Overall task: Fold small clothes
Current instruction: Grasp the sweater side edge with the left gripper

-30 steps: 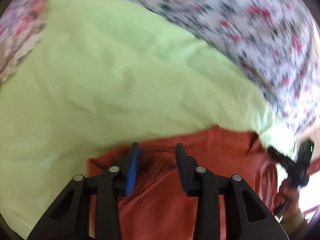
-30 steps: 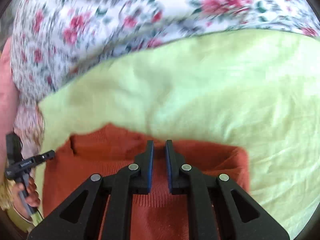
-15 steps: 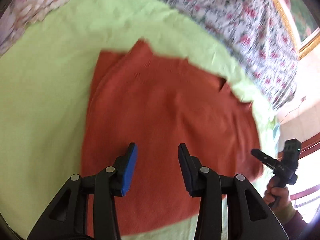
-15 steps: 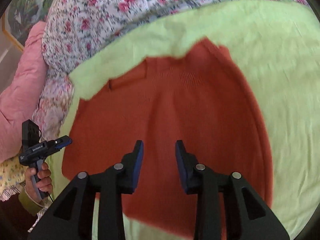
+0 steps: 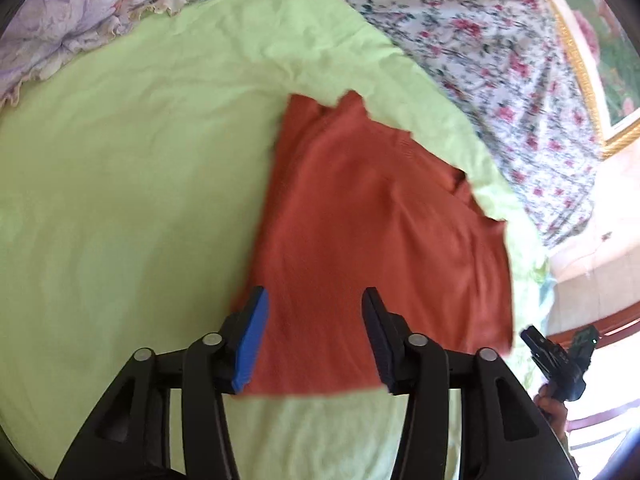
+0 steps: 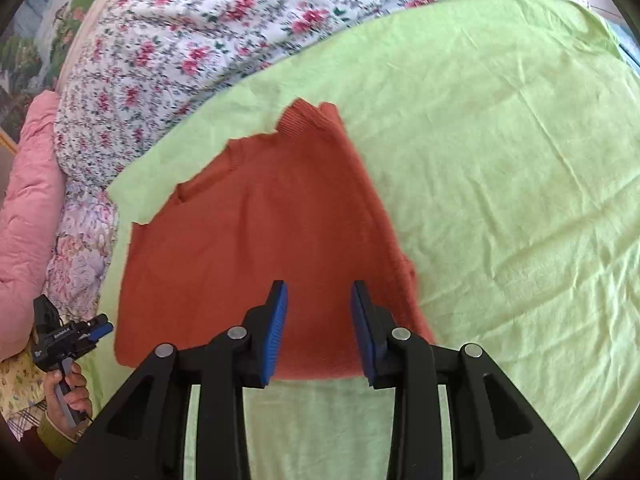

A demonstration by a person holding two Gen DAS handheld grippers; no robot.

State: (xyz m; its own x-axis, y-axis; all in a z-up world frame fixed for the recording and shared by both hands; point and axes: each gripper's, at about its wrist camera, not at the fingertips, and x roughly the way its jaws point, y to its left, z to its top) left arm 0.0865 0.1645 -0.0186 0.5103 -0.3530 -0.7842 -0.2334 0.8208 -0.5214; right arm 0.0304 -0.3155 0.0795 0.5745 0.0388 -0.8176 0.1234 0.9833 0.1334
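A rust-orange sweater is lying flat on a lime-green sheet, folded into a rough rectangle with its ribbed collar pointing to the far side and its straight near edge lying just under both grippers. In the right wrist view the sweater is sitting left of the sheet's middle, with a wide stretch of wrinkled green sheet spreading to its right. The left gripper is hovering over the near left part of the sweater, its jaws standing wide apart and holding nothing, blue pads facing inward. The right gripper is hanging over the near right part of the sweater, its jaws likewise parted with only cloth showing between them and nothing gripped. Each camera is also catching the other gripper at the frame's edge: the right gripper at the lower right of the left view, the left gripper at the lower left of the right view, held in a hand. Beyond the sheet a floral bedspread is covering the far side of the bed, and a pink quilt is bunching at the far left.
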